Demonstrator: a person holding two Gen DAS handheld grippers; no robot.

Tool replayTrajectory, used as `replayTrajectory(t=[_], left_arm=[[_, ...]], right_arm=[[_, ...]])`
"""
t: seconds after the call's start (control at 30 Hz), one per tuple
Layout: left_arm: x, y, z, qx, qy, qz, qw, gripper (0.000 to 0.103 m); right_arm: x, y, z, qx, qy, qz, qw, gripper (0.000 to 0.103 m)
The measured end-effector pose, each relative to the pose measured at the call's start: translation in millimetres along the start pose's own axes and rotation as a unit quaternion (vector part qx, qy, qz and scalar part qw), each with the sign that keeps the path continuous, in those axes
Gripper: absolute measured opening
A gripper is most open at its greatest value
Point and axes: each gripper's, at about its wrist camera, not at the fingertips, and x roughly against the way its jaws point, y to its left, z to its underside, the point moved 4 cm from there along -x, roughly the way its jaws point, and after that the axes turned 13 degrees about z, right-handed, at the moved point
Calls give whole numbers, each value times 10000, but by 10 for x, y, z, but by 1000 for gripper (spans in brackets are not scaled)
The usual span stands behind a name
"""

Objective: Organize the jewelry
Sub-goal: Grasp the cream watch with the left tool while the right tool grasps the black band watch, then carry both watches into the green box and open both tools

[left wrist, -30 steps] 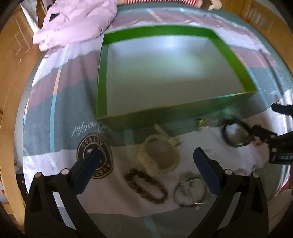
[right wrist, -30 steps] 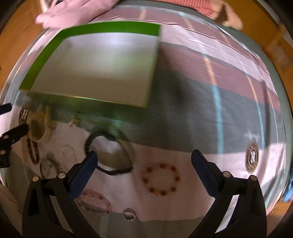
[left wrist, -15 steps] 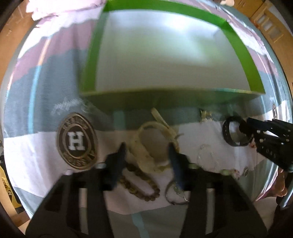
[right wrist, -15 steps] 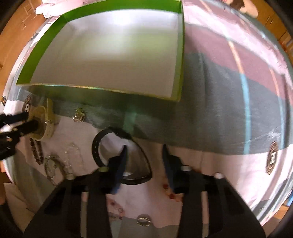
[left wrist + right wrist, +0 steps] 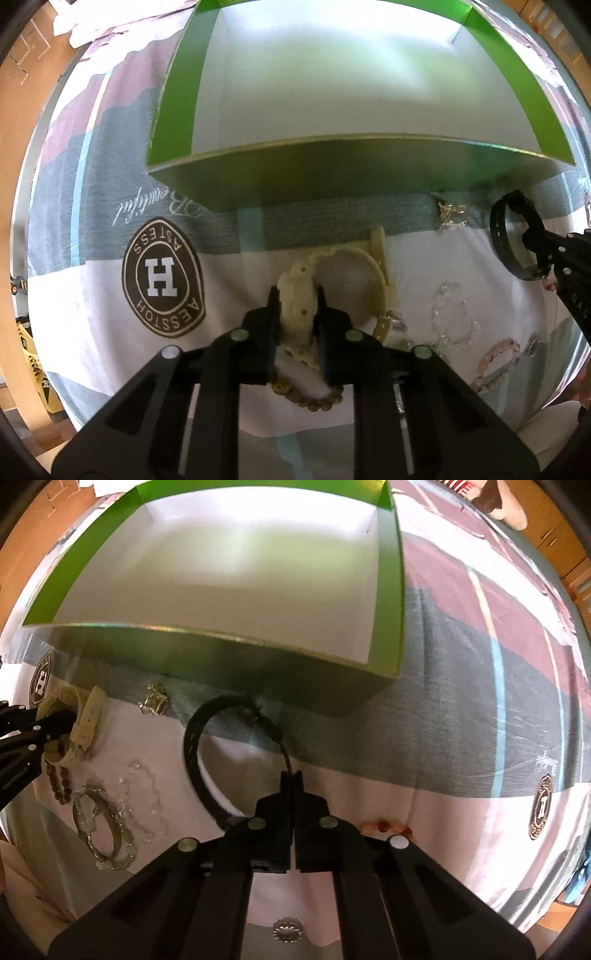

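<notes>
Cream watch [image 5: 299, 314] sits clamped in our left gripper [image 5: 297, 295]; our right gripper [image 5: 291, 775] pinches the black band [image 5: 195, 746] near the green box [image 5: 218, 653].

A striped bedsheet [image 5: 92, 155] in pink, grey and white is lying flat, showing a brown round H logo [image 5: 162, 282]. Wooden furniture [image 5: 565, 542] is standing at the edges.

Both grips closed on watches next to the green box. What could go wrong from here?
1. The right hand-held gripper pinches only the black watch's thin strap end, so it may slip on lifting.
2. The brown bead bracelet lies under the left hand-held gripper holding the cream watch; it could snag.
</notes>
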Motion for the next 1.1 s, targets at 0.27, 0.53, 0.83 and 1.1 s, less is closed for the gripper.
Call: replayTrajectory(t=[0.27, 0.53, 0.83, 1.1], left_arm=[[599, -103, 193, -280, -645, 129, 9974, 17], [1192, -291, 3, -451, -1568, 360, 9859, 17], [930, -95, -637, -260, -1684, 643, 9833, 17], [648, 68, -1045, -187, -1473, 381, 9882, 17]], right_arm=[[705, -76, 51, 66, -730, -355, 9967, 1], [1115, -259, -169, -496, -1505, -522, 9860, 1], [745, -186, -702, -809, -1611, -604, 9818, 1], [486, -12, -1160, -438, -1535, -101, 9871, 1]])
